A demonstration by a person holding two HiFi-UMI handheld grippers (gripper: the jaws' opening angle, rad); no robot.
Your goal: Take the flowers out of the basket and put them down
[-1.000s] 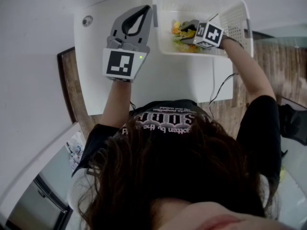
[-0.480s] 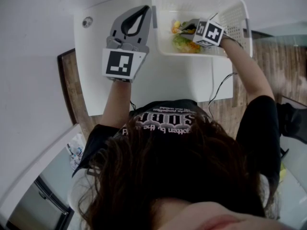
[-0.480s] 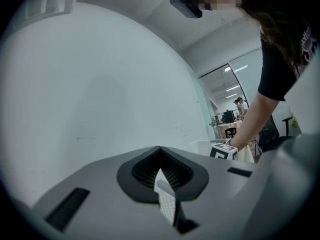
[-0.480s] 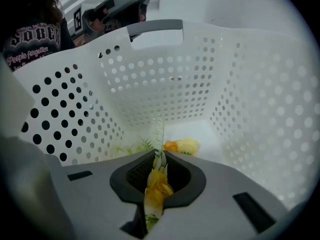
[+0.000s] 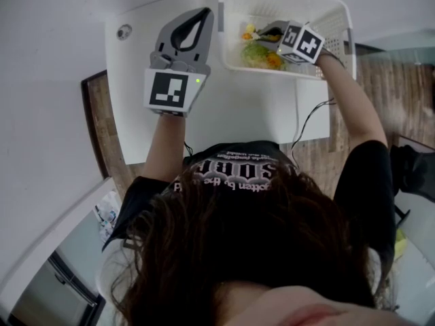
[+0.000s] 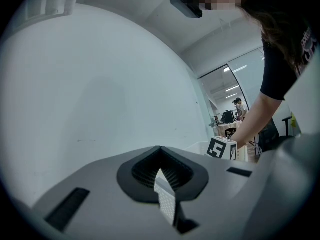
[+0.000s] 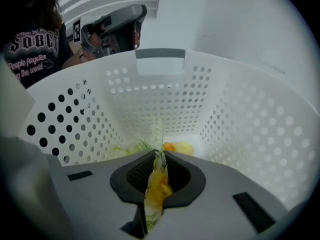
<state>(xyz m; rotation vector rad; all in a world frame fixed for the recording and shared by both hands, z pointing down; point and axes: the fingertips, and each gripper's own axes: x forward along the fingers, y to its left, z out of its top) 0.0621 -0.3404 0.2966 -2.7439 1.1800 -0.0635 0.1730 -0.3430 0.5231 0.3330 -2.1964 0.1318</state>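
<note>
A white perforated basket (image 5: 336, 20) stands at the far right of the white table (image 5: 245, 114). Inside it my right gripper (image 5: 264, 32) points steeply down, shut on a sprig of yellow and orange flowers (image 7: 157, 183) with a pale green leaf sticking up past the tips. More flowers and greenery (image 5: 257, 53) hang below the jaws and lie on the basket floor (image 7: 177, 147). My left gripper (image 5: 202, 13) is held level over the table just left of the basket, shut with nothing in it (image 6: 159, 150).
A small round fitting (image 5: 123, 29) sits near the table's far left corner. A thin cable (image 5: 312, 124) hangs off the table's right edge over the wooden floor. The basket's high walls (image 7: 250, 129) surround my right gripper on all sides.
My right gripper has shut on the flowers and risen a little inside the basket, carrying them up. The left gripper has stayed where it was.
</note>
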